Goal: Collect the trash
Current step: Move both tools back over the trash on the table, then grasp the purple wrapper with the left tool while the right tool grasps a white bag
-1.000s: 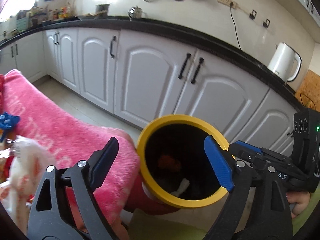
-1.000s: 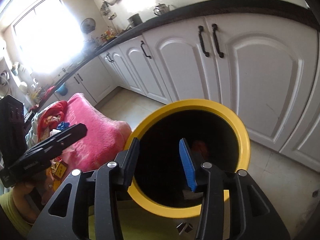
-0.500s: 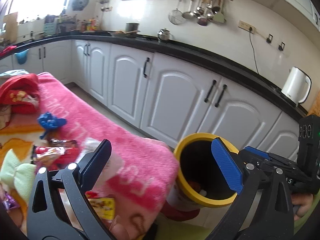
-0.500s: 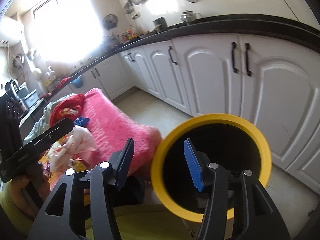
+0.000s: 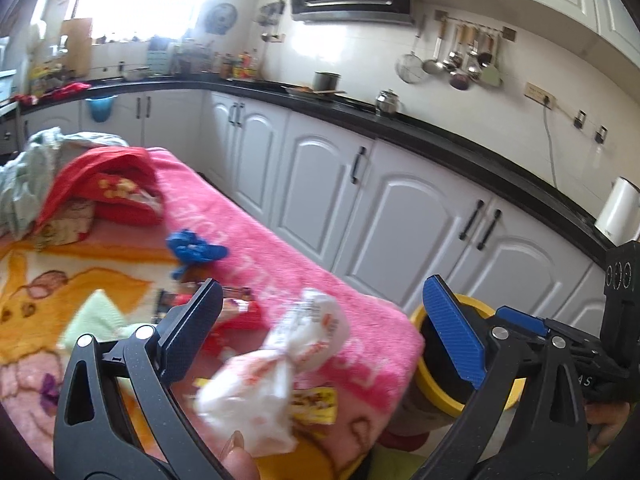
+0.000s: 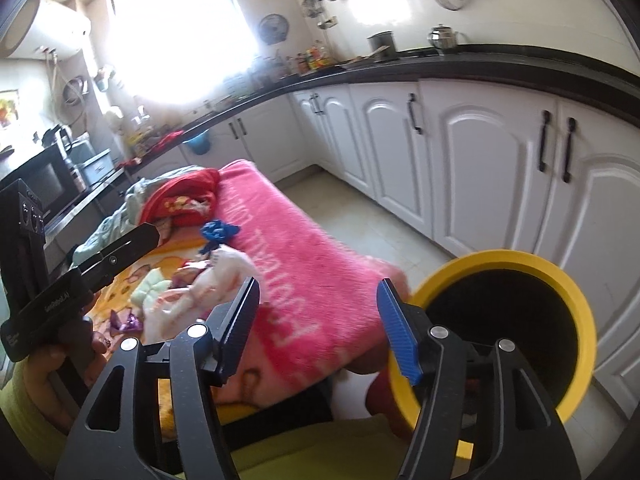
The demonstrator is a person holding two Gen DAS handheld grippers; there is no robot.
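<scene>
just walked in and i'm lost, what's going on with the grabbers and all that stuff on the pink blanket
A person holds a two-finger grabber in each hand and is clearing trash into the yellow bin beside a pink blanket. Both are empty now. The left gripper has its jaws wide open, aimed at a crumpled white plastic bag on the blanket, not yet gripping it. The right gripper is beside the bin, its jaws just opening with nothing between them. A blue scrap and snack wrappers lie on the blanket too.
</scene>
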